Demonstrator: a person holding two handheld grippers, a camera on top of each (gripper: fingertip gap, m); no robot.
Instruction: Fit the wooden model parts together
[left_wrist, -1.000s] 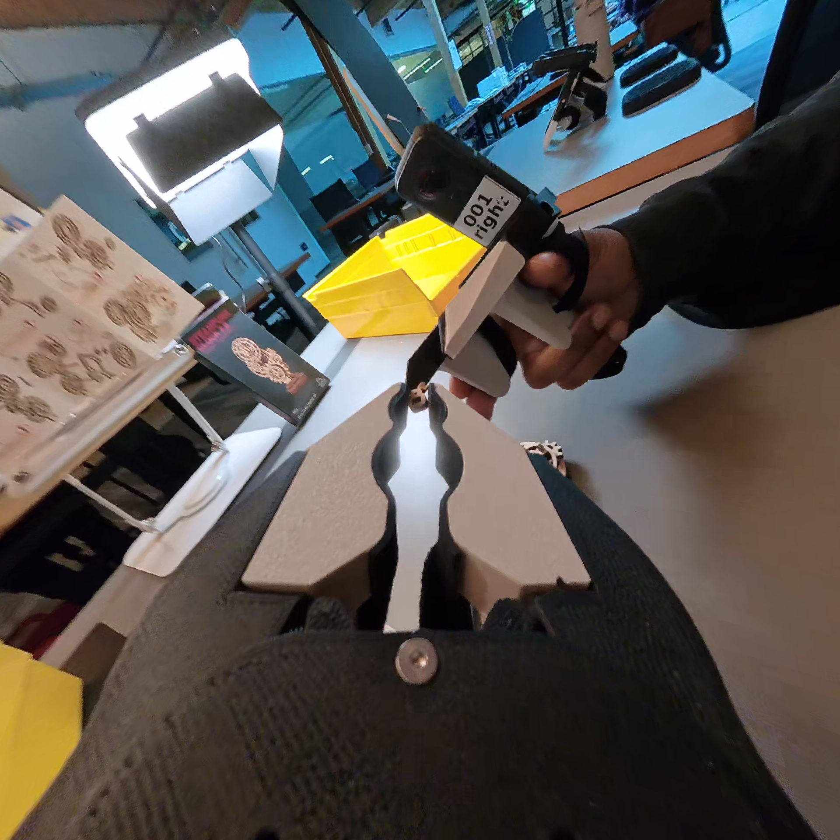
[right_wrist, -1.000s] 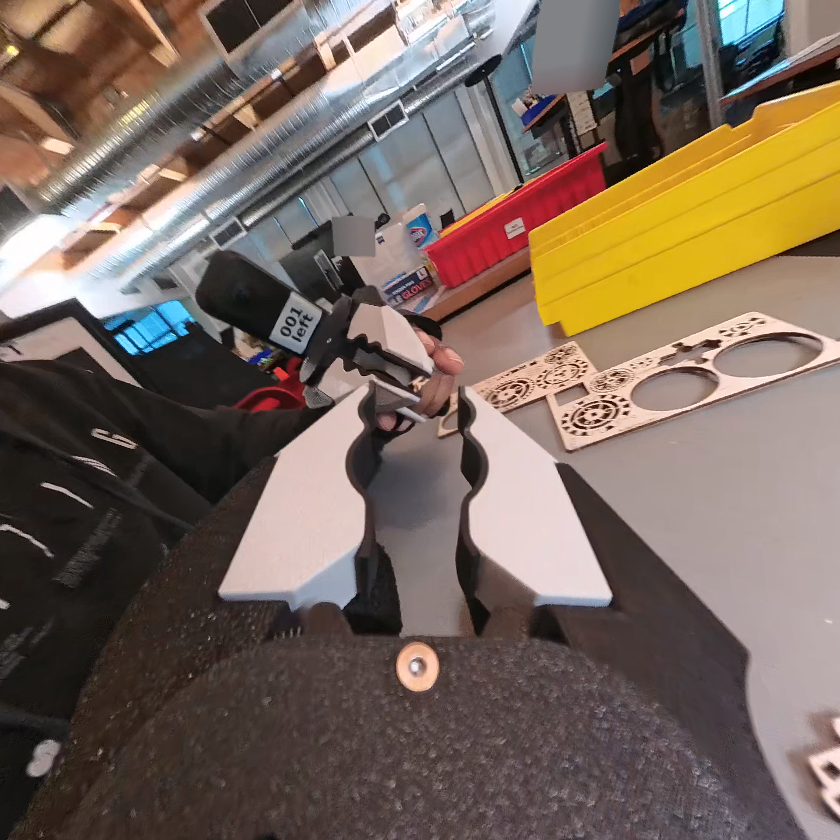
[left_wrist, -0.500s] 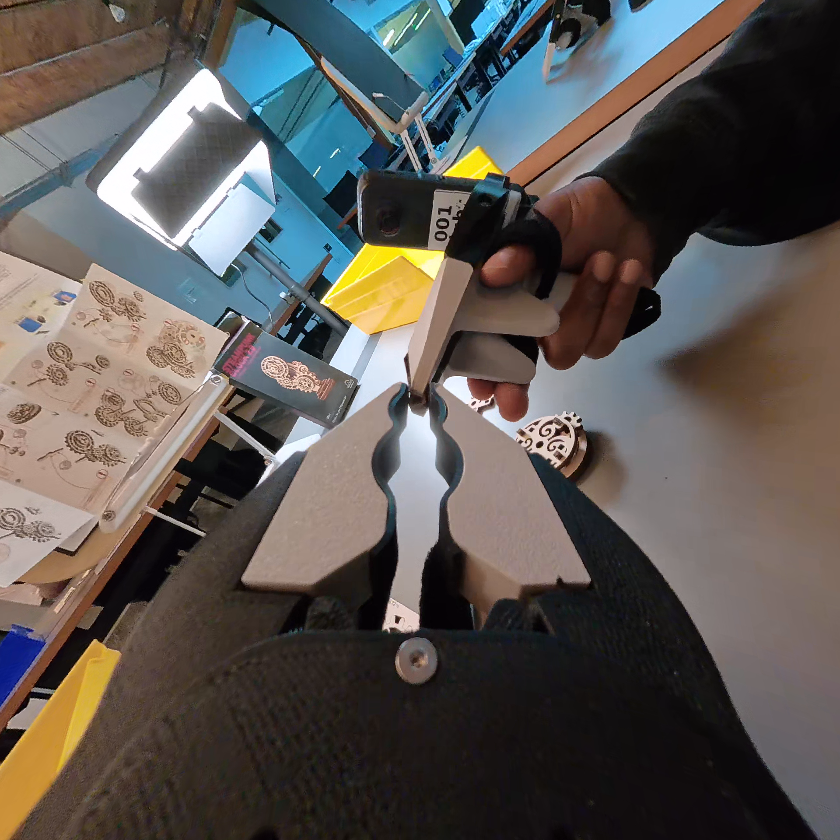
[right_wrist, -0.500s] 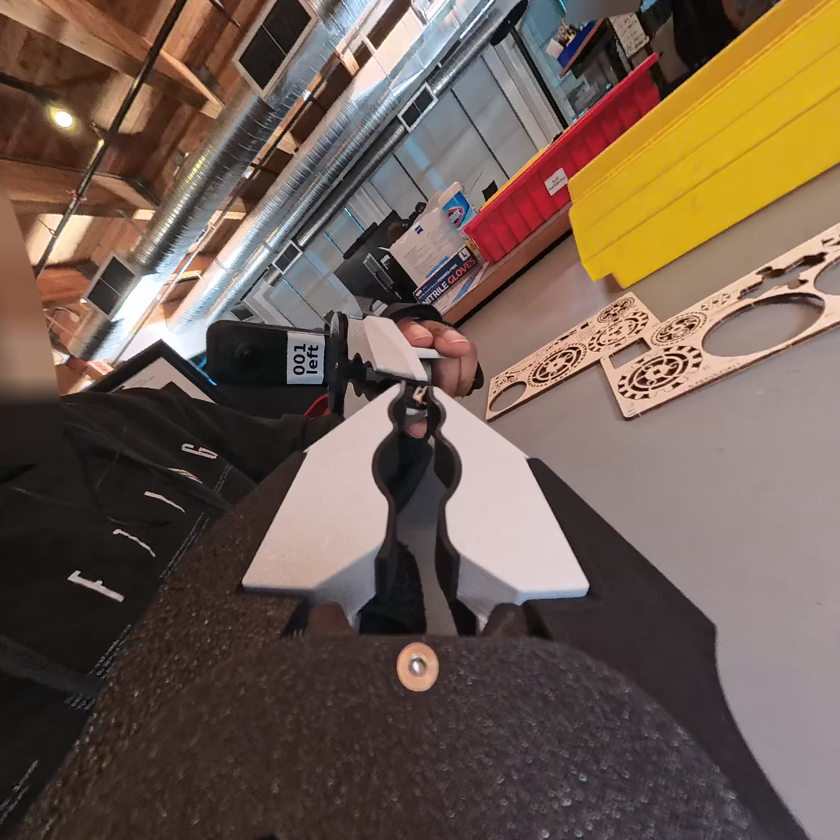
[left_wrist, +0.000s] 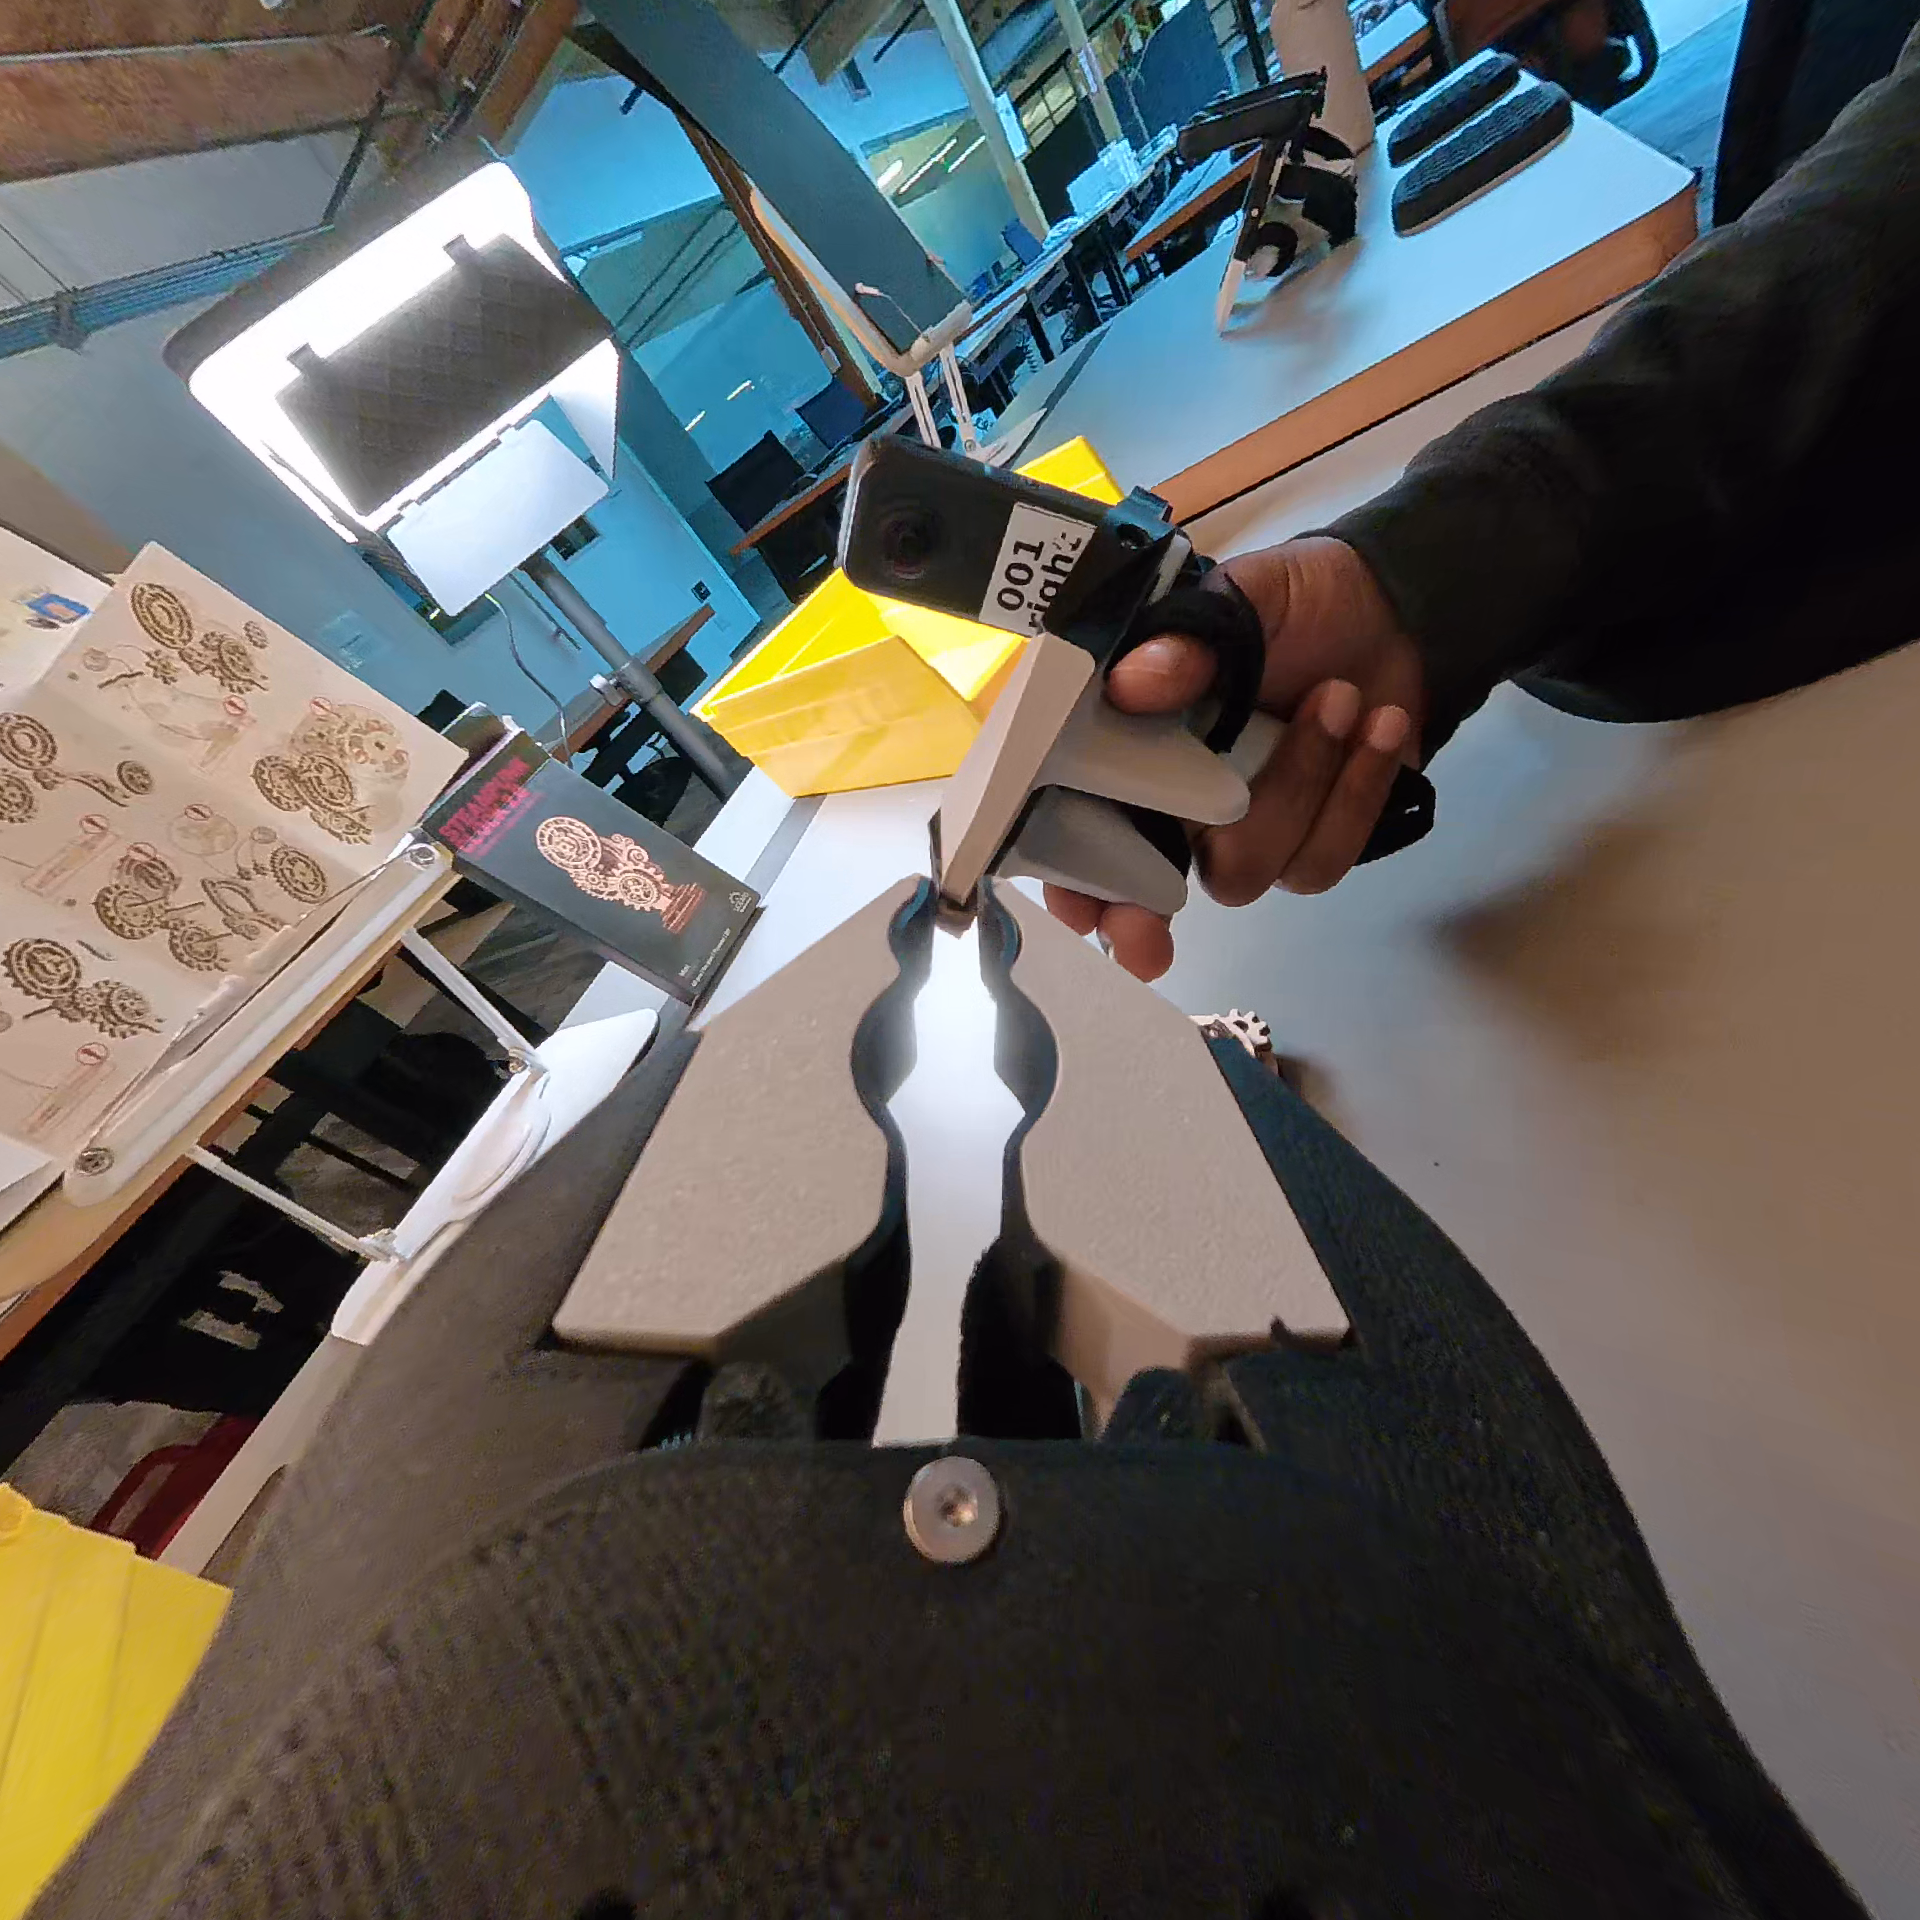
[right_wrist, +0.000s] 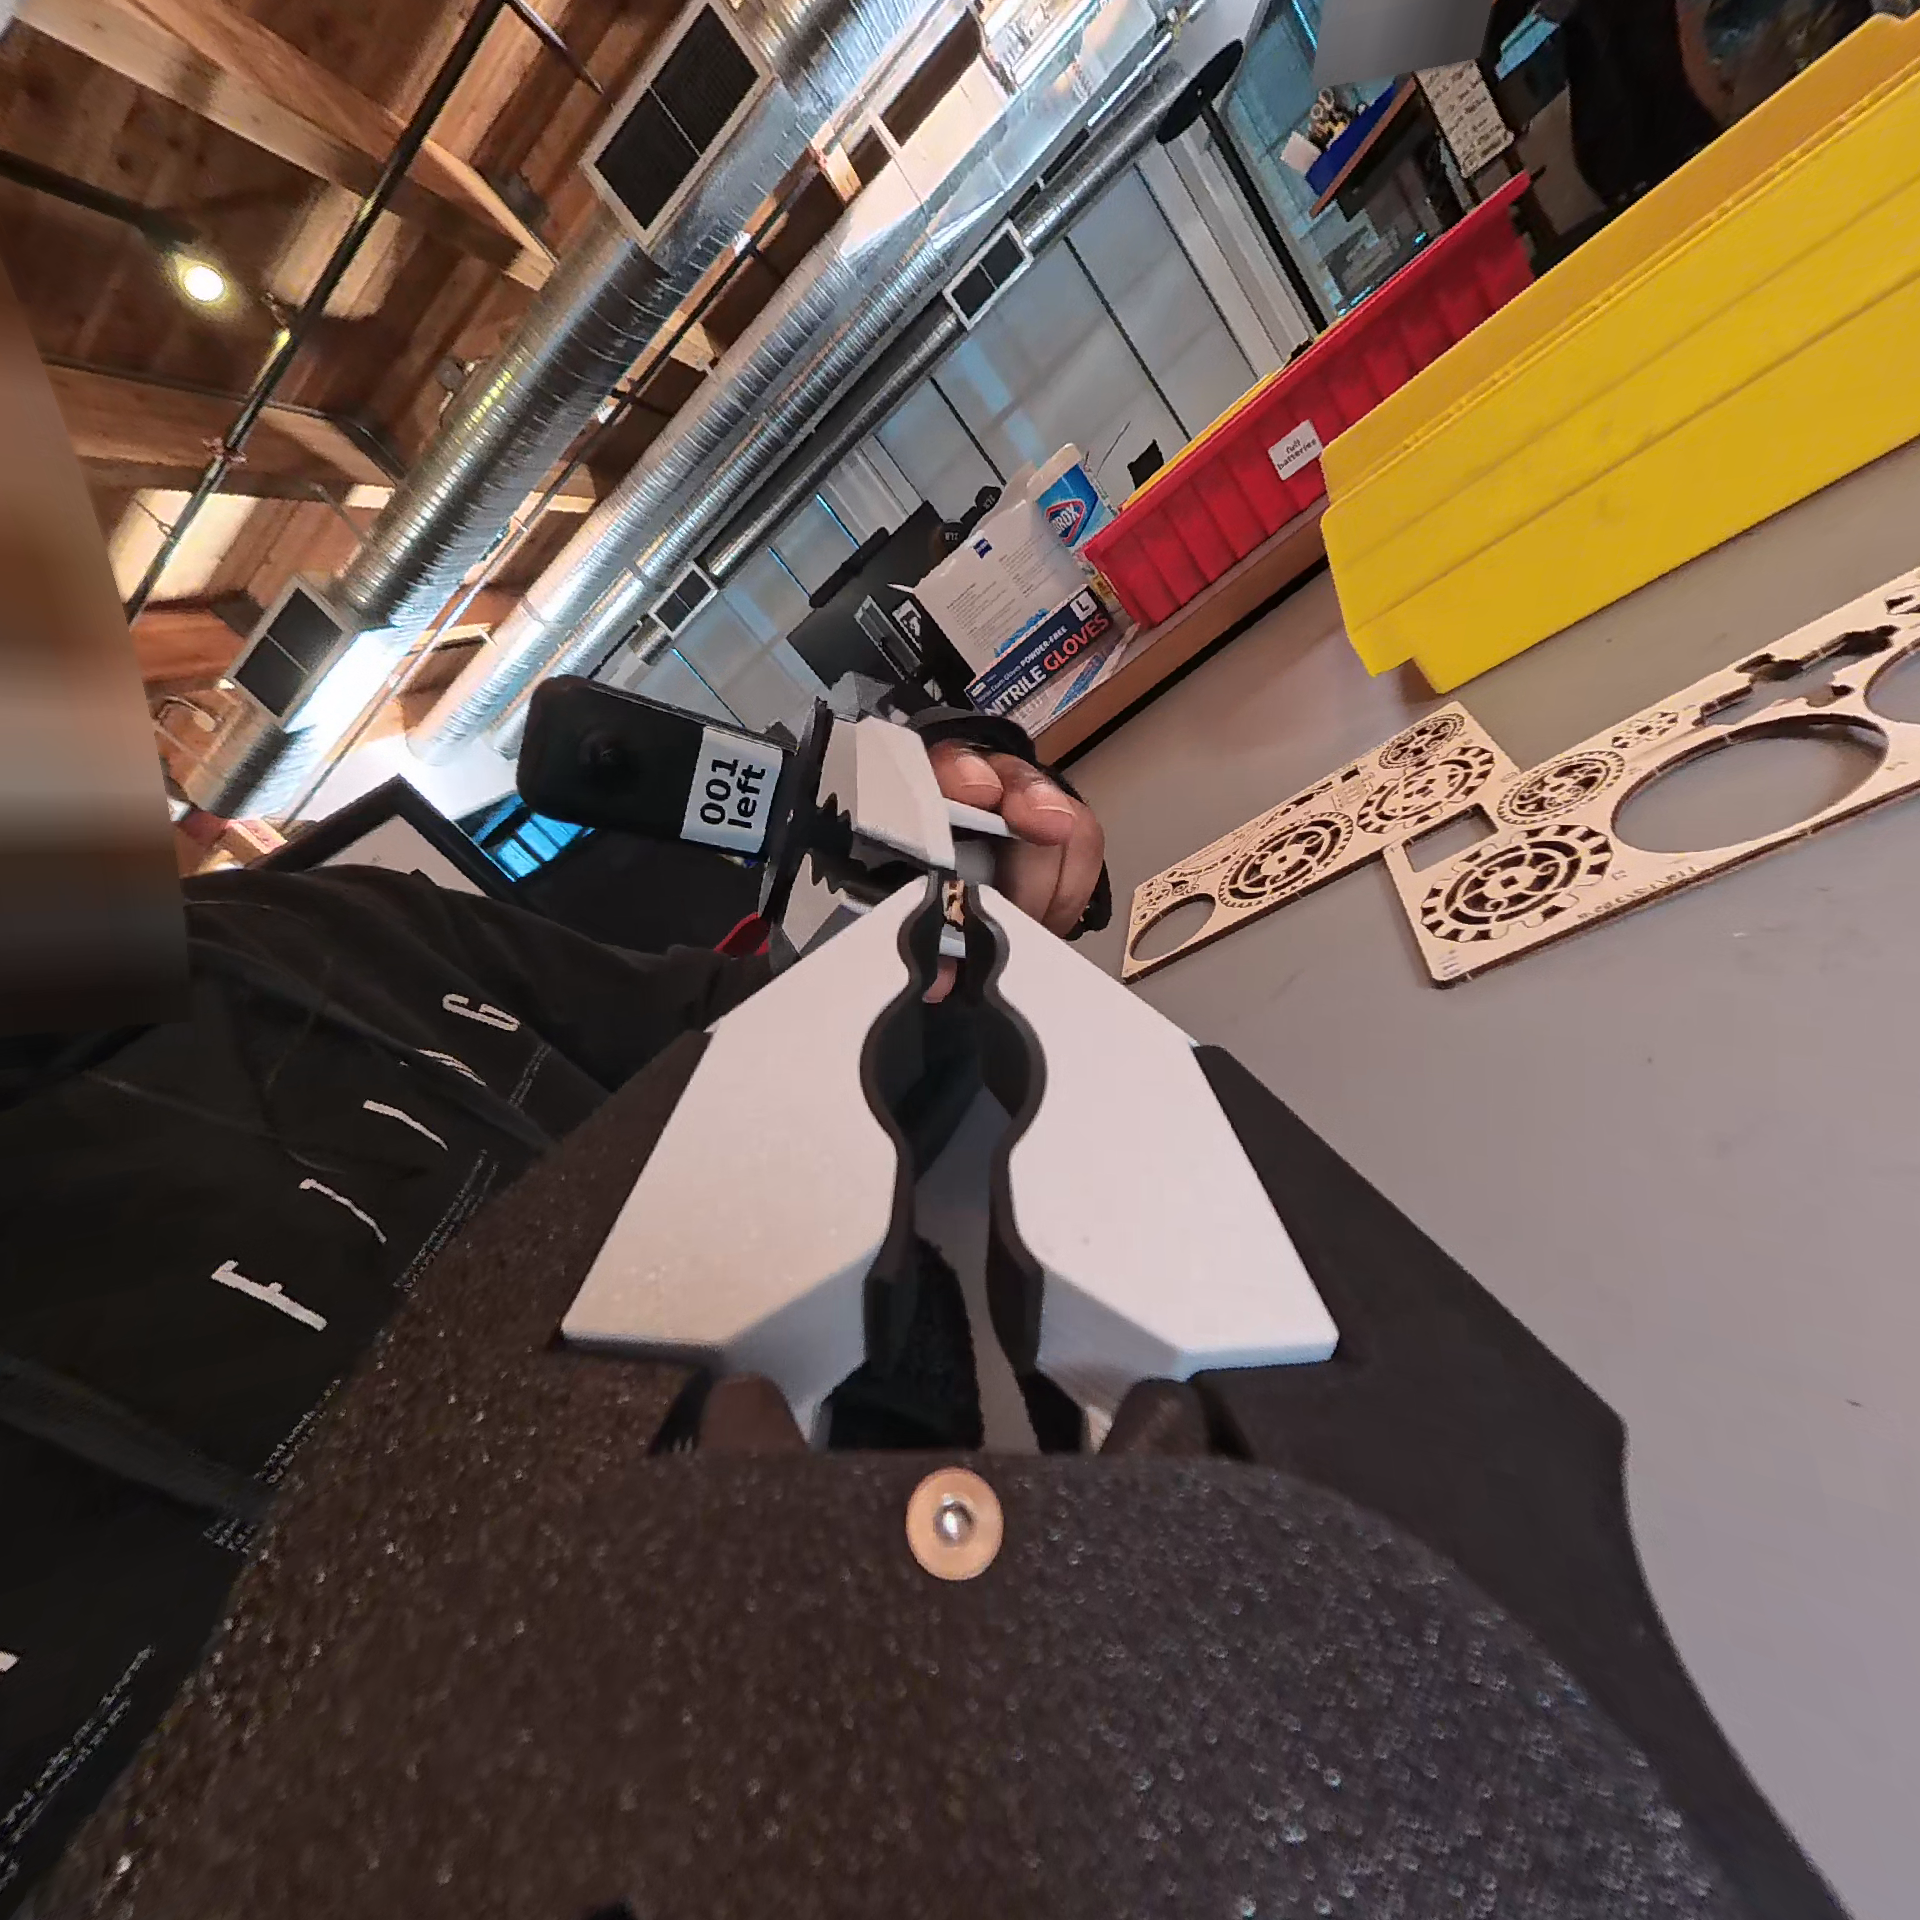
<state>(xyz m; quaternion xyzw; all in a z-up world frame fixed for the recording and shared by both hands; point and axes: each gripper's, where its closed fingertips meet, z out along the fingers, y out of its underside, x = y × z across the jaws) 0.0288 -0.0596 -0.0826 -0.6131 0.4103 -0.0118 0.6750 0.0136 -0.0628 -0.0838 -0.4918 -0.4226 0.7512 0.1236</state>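
The left gripper (left_wrist: 951, 914) was held above the grey table (left_wrist: 1558, 1195), its two grey fingers (left_wrist: 769, 1153) drawn close with only a narrow gap at the tips, and a small wooden part (left_wrist: 954, 912) was pinched there. The right gripper (right_wrist: 954, 914) met it tip to tip from the opposite side, its fingers (right_wrist: 1132, 1174) likewise nearly closed on a small pale wooden part (right_wrist: 951, 906) with dark cut-outs. Whether the two grippers gripped one piece or two pieces pressed together could not be determined from either view. In the left wrist view the right gripper's tips pointed down into the left gripper's tips, and the right hand (left_wrist: 1278, 748) was wrapped around its handle, the sleeve (left_wrist: 1683, 499) dark. In the right wrist view the left hand (right_wrist: 1039, 831) showed just behind the contact point. A wooden gear piece (left_wrist: 1236, 1034) lay on the table just beside the left gripper's body, mostly hidden. Two flat wooden sheets (right_wrist: 1455, 842) with gear cut-outs and round holes lay on the table well apart from the grippers, near a yellow bin (right_wrist: 1621, 499). An instruction sheet (left_wrist: 187, 810) on a stand and a dark box (left_wrist: 592, 862) stood at the table's far edge in the left wrist view.
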